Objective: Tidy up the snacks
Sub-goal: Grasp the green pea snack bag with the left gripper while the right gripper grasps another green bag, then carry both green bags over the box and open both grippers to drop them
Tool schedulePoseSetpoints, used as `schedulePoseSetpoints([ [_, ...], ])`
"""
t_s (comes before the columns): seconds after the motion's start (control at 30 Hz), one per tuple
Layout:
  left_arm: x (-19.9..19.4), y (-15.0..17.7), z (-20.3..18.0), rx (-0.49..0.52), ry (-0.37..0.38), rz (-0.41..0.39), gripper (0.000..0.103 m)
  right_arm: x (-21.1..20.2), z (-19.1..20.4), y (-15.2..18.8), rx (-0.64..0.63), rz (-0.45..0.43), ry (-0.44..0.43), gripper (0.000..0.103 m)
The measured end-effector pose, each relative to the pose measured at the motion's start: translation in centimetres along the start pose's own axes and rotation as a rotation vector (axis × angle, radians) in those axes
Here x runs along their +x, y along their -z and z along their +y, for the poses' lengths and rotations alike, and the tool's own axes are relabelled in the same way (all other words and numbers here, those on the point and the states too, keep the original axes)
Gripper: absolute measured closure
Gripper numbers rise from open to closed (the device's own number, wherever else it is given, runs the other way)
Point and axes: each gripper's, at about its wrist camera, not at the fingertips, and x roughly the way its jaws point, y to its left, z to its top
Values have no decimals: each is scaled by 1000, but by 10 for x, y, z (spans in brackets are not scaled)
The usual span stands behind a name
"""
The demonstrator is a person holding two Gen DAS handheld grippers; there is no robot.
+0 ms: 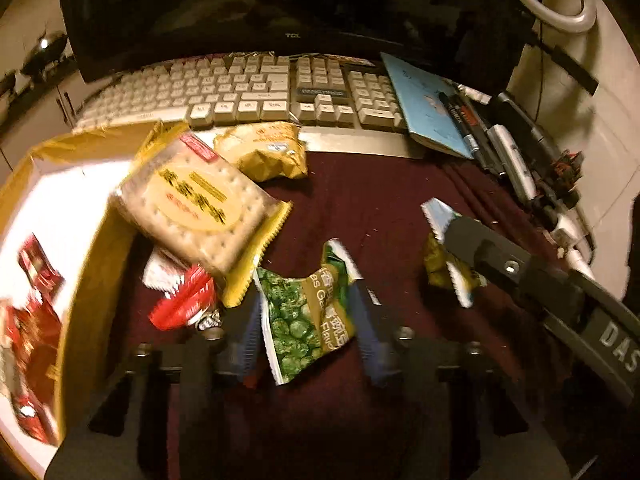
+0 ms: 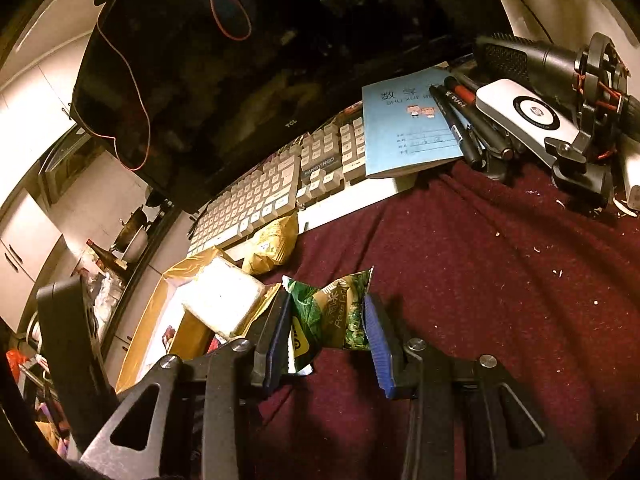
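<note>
In the left wrist view my left gripper (image 1: 310, 332) is shut on a green pea snack packet (image 1: 304, 308), its blue pads pressing both sides just above the maroon cloth (image 1: 380, 200). To the right, my right gripper (image 1: 448, 248) holds a second green packet (image 1: 440, 268). The right wrist view shows that right gripper (image 2: 328, 320) shut on its crumpled green packet (image 2: 336, 312). A cracker pack (image 1: 192, 208) leans on the rim of a cardboard box (image 1: 92, 248). A yellow snack bag (image 1: 264, 152) and a red packet (image 1: 184, 300) lie nearby.
The box at the left holds red packets (image 1: 32, 320). A keyboard (image 1: 240, 92) and dark monitor (image 1: 240, 8) stand behind the snacks. A blue notebook (image 2: 408, 128), pens (image 2: 460, 120) and a camera rig (image 2: 560, 92) crowd the right side.
</note>
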Motion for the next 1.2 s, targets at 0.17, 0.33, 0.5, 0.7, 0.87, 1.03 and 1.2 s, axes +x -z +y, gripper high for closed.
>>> schedulePoseSetpoints([
  [0.17, -18, 7, 1, -6, 41, -58, 81, -4, 1, 0, -5, -19, -13, 66],
  [0.33, -41, 18, 8, -42, 109, -108, 82, -9, 3, 1, -16, -40, -18, 66],
  [0.5, -66, 28, 28, -115, 221, -130, 82, -15, 10, 4, -51, -69, -23, 66],
  [0.7, -110, 40, 64, -192, 231, -203, 82, -25, 33, 9, -117, -111, -28, 66],
  [0.87, -125, 39, 105, -246, 97, -211, 82, -19, 84, 19, -191, -39, -150, 66],
  [1.03, -128, 40, 145, -316, -2, -233, 82, 5, 142, 29, -297, 56, -214, 66],
  [1.2, -125, 45, 183, -379, -80, -240, 82, 44, 185, 37, -346, 160, -232, 66],
])
